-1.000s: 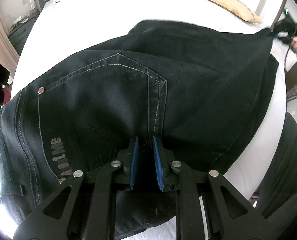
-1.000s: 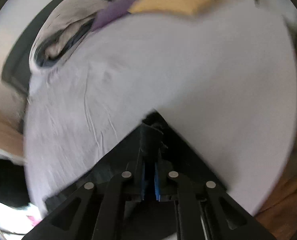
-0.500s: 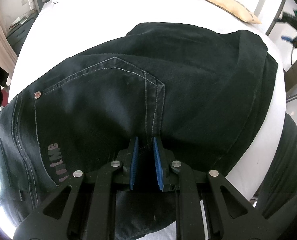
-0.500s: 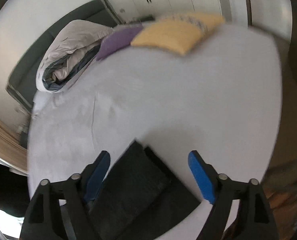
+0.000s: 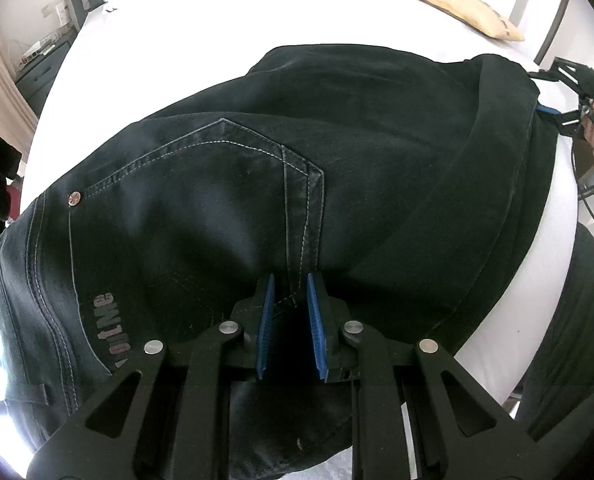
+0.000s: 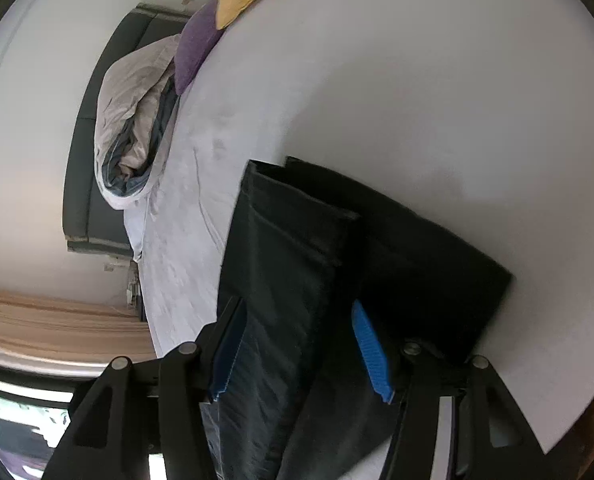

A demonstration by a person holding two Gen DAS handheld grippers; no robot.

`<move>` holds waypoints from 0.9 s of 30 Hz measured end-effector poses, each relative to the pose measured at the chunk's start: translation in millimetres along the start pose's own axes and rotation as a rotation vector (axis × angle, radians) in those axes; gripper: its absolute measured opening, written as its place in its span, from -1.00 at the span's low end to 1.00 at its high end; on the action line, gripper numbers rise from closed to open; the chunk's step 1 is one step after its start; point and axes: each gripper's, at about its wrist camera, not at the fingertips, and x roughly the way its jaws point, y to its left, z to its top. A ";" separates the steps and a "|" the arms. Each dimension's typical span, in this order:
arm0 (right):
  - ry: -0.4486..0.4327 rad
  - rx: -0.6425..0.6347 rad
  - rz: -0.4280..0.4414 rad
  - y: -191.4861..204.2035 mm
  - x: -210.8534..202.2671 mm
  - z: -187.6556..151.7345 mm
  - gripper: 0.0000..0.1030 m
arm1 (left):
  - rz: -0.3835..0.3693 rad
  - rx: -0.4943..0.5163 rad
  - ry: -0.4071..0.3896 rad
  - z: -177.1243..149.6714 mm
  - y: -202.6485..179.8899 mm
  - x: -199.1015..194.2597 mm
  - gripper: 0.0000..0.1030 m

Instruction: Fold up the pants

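Left wrist view: your left gripper (image 5: 291, 296) pinches the pants (image 5: 257, 168) at the near edge by the pocket seam. The pants lie on the bed (image 5: 185, 36), their length running away to your right, where the right gripper (image 5: 557, 94) sits at the far end.

Right wrist view: your right gripper (image 6: 297, 344) has just been closing, jaws apart, straddling the stacked leg ends (image 6: 305, 236) without pressing them. Cloth lies straight ahead; this hand is nearer.

1. A white bed (image 5: 225, 32) fills most of both views.
2. A yellow pillow (image 5: 463, 8) lies near its far edge, just beside a purple pillow (image 6: 195, 46).
3. A rumpled pale duvet (image 6: 131, 120) is bunched against the dark headboard (image 6: 83, 152).
4. Beige curtain (image 6: 49, 320) hangs nearby.
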 end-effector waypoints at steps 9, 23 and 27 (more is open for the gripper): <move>-0.019 -0.128 -0.076 25.9 -4.0 -3.8 -0.91 | -0.026 -0.011 -0.014 -3.8 9.5 -1.4 -0.68; -0.114 -0.380 0.172 169.8 -54.9 5.1 -0.92 | -0.038 -0.035 -0.020 -7.2 22.8 -1.2 -0.67; -0.108 -0.136 0.087 49.6 -50.7 0.8 -0.92 | -0.039 -0.030 -0.020 -7.5 22.5 -2.3 -0.67</move>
